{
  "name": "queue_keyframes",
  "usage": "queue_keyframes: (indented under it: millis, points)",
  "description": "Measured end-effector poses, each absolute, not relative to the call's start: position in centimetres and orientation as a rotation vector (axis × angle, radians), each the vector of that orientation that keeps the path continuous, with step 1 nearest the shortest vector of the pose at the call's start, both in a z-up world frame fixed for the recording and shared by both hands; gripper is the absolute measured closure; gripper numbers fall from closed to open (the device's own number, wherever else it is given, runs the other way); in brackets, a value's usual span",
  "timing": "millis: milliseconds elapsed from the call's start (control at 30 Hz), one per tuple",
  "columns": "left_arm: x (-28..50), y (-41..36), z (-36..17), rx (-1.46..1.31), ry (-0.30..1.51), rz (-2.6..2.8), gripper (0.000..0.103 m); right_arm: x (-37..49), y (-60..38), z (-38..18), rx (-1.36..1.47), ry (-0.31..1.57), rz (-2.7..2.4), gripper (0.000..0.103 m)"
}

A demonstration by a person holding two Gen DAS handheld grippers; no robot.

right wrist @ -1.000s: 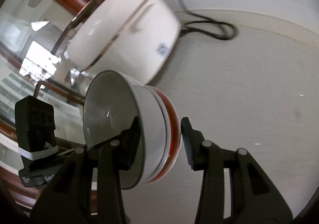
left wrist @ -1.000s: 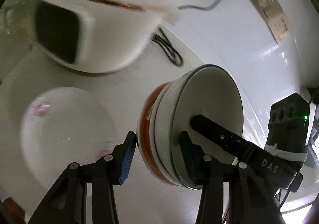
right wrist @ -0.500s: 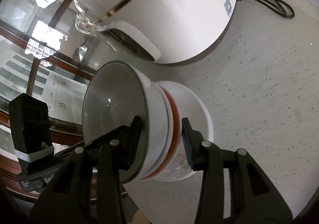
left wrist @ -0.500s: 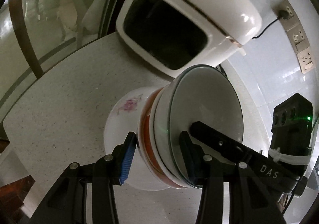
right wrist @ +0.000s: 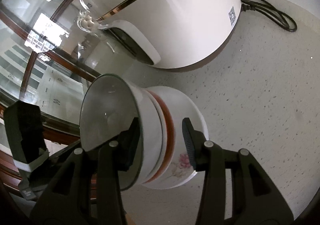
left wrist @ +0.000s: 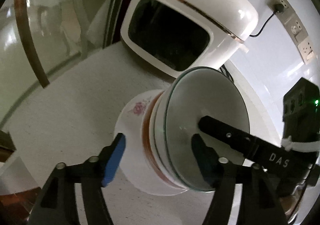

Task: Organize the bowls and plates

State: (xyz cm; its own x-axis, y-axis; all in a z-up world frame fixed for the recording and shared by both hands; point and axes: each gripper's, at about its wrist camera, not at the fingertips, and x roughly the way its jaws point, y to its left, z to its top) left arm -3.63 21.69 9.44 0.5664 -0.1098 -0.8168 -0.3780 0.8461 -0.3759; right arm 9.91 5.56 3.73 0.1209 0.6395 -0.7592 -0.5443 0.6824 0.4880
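- since a second ago we've carried the bowls [left wrist: 200, 125] down onto the floral bowl [left wrist: 136, 125].
- both grippers (left [left wrist: 158, 157], right [right wrist: 163, 142]) straddle the rims unclamped; ceramic's heavy, slick, chippable.

white bowl [left wrist: 132, 117] with pink flower, orange-banded bowl [right wrist: 169, 123], white cooker [left wrist: 192, 30]

Bowl stack [left wrist: 200, 125] before rice cooker [left wrist: 190, 30]
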Motion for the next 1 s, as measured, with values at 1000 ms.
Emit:
queue_keyframes:
  millis: [1000]
  points:
    - [-15.5,9.8,8.5,-0.191,0.576,0.483,0.000,-1.4,-8.1,3.1,-0.081,0.507,0.647,0.022]
